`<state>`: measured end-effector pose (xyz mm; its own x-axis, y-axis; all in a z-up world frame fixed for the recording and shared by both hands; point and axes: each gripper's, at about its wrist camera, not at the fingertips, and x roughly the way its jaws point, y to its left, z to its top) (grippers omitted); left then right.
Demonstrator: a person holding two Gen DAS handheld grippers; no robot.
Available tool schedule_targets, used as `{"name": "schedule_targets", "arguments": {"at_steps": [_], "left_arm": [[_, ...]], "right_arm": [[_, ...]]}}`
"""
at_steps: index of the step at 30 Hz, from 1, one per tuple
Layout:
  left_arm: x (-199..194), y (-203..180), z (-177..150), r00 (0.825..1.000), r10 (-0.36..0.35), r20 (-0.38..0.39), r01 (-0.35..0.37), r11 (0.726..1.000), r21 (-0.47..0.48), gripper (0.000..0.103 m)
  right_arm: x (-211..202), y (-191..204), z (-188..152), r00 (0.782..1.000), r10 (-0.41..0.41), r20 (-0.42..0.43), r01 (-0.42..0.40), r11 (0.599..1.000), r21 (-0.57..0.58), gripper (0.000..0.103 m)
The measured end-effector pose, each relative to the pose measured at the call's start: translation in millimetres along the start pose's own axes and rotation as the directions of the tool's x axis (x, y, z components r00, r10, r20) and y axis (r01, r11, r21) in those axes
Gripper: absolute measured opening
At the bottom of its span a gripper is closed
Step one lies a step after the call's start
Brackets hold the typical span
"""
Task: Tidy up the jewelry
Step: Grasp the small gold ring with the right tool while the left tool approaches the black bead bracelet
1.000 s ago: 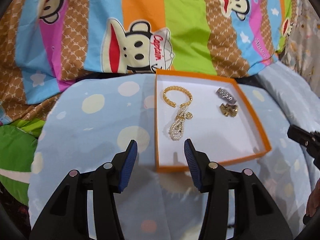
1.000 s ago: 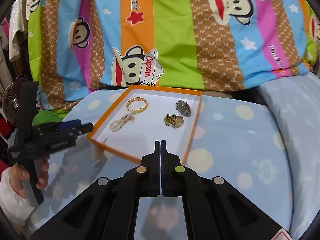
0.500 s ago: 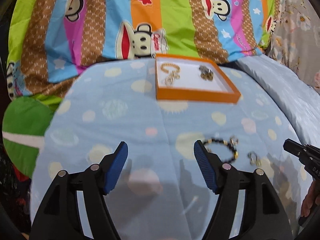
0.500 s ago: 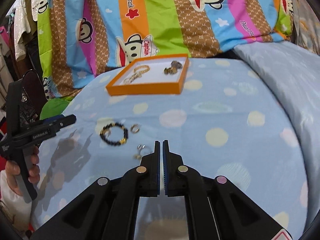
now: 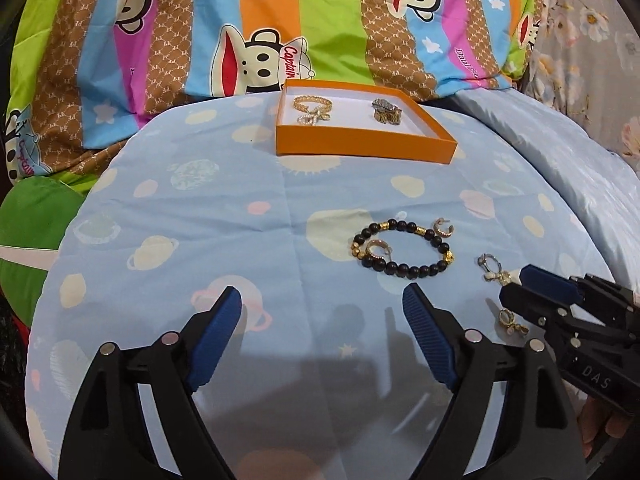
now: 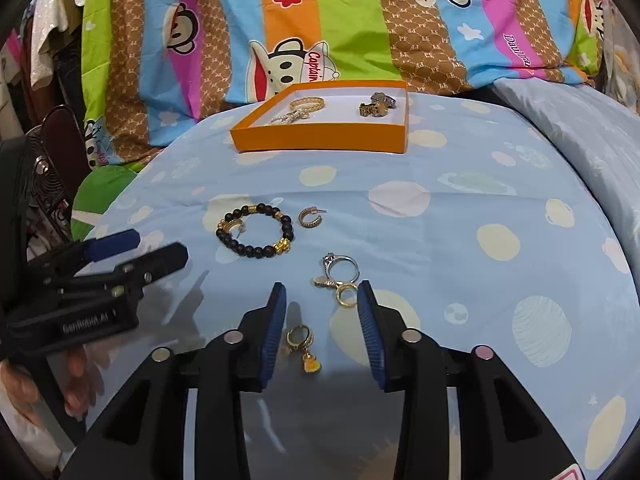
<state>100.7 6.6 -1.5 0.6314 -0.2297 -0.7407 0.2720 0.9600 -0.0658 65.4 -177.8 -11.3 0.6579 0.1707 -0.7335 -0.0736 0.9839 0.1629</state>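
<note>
Both the left hand-held gripper [image 5: 322,312] and right hand-held gripper [image 6: 322,312] are held open above the bed [image 6: 460,248], a gold charm ring [image 6: 301,338] lying between the right fingers.

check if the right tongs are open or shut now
Open: the right tongs show a wide gap between the blue pads, with nothing gripped.

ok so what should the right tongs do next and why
Probably lower the right tongs and close on the heart-charm ring: their jaws are open with that ring lying loose on the sheet between them, while the orange tray sits farther back.
</note>
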Motion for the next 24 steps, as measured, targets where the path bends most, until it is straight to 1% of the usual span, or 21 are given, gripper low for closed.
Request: {"name": "schedule_targets", "arguments": {"at_steps": [3, 7, 9, 10, 11, 15, 21, 24], "left_arm": [[2.9, -2.7, -2.2, 1.000, 0.013, -0.007, -0.013, 1.000, 0.015, 0.080], [4.4, -4.3, -2.5, 1.000, 0.012, -0.010, -0.011, 1.000, 0.022, 0.080], [5.1, -4.0, -2.4, 1.000, 0.010, -0.012, -0.009, 1.000, 0.021, 0.080], [5.5, -3.7, -2.4, 1.000, 0.010, -0.013, -0.010, 1.000, 0.020, 0.080], [5.4, -3.5, -2.6, 1.000, 0.009, -0.014, -0.009, 1.000, 0.019, 0.080], [5.7, -3.7, -2.7, 1.000, 0.007, -0.017, -0.007, 1.000, 0.018, 0.080], [5.8, -4.8, -3.1, 1.000, 0.001, -0.019, 0.000, 1.000, 0.020, 0.081], [5.5, -5.7, -2.1, 0.999, -0.029, -0.023, 0.029, 1.000, 0.011, 0.081]], "right_arm": [[5.9, -1.9, 3.0, 1.000, -0.027, -0.013, 0.028, 0.999, 0.019, 0.040], [11.1, -5.0, 4.4, 0.999, -0.032, -0.028, 0.033, 0.999, 0.037, 0.040], [12.9, -5.7, 4.8, 0.999, -0.033, -0.033, 0.035, 0.999, 0.042, 0.038], [13.5, -6.3, 4.9, 0.999, -0.034, -0.035, 0.036, 0.998, 0.044, 0.034], [13.7, -6.4, 5.0, 0.999, -0.034, -0.037, 0.036, 0.998, 0.046, 0.028], [15.0, -8.4, 4.6, 0.999, -0.026, -0.042, 0.028, 0.998, 0.053, 0.013], [10.4, -9.3, 3.9, 1.000, -0.013, -0.017, 0.014, 0.998, 0.059, 0.013], [6.2, -9.5, 4.3, 1.000, -0.015, 0.004, 0.014, 0.998, 0.057, 0.013]]}}
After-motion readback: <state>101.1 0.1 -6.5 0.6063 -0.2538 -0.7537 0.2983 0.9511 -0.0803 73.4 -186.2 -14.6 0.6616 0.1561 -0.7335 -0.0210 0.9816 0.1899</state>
